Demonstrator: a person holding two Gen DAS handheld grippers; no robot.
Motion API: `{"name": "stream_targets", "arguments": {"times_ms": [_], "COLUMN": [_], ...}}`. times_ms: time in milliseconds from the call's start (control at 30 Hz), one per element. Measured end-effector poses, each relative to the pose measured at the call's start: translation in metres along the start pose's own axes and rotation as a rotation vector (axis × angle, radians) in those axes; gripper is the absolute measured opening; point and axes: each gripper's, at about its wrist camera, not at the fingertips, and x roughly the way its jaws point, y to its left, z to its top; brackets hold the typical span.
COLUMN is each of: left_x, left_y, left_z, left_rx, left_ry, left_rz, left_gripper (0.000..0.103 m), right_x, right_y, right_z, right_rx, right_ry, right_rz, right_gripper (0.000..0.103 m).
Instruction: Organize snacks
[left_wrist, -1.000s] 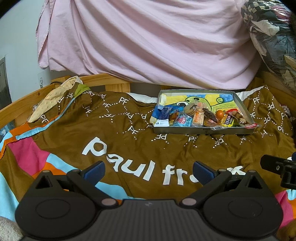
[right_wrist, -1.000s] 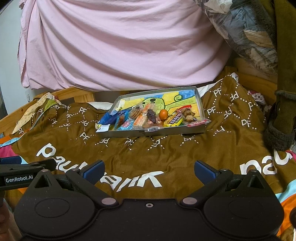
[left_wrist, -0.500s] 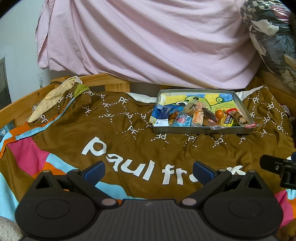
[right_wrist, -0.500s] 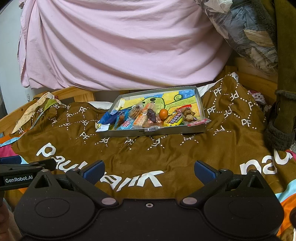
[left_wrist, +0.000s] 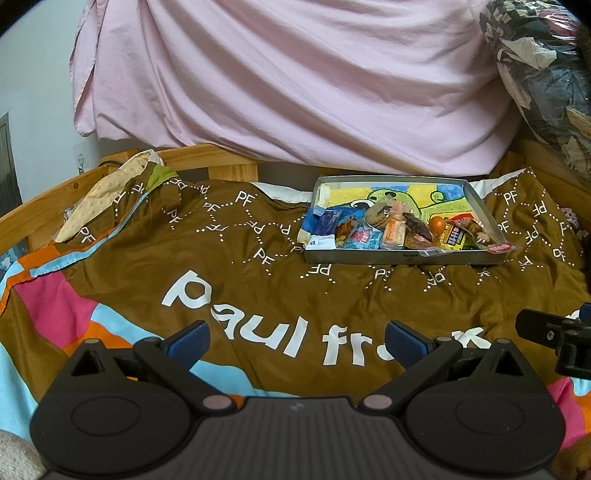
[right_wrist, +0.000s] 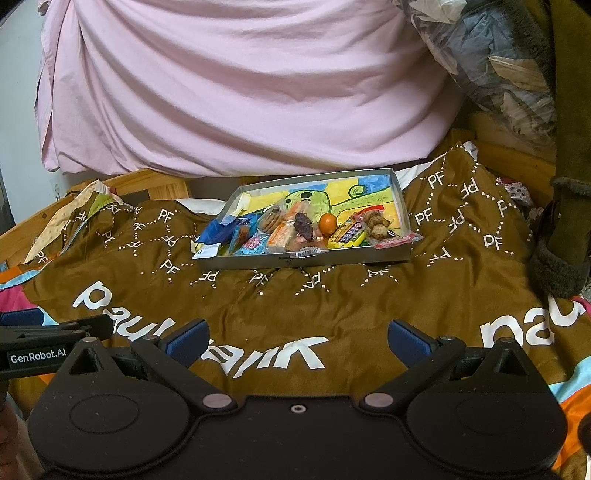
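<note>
Both the left gripper (left_wrist: 295, 341) and the right gripper (right_wrist: 297, 341) hang with fingers spread wide and empty above the brown quilt (left_wrist: 236, 288). The snacks (right_wrist: 306, 230) lie crowded along the near wall of the shallow tray (right_wrist: 400, 201), well ahead. Since the tray rests on soft bedding, a downward push could tip it, and a wide bite may snag neighbouring wrappers.

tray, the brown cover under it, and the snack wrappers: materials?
Tray: looks like thin cardboard or sheet metal, matte grey walls, crisp folded corners; can't settle which.
Brown cover: soft woven fabric, slight sheen, creases, printed white lettering.
Snack wrappers: glossy plastic film, crinkled, catching highlights.
Small orange fruit: unwrapped, smooth peel.
</note>
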Motion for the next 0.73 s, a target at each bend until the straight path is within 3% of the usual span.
{"name": "stream_targets", "arguments": {"times_ms": [733], "left_x": [0.0023], "left_y": [0.0030], "left_z": [0.0005], "left_rx": [0.014], "left_ry": [0.015], "left_rz": [-0.018], "left_gripper": [0.103], "right_x": [0.0069], "right_y": [0.0020], "right_z": [-0.0014], "right_rx": [0.007], "right_ry": [0.064], "right_rz": [0.001], "right_gripper": [0.102]}}
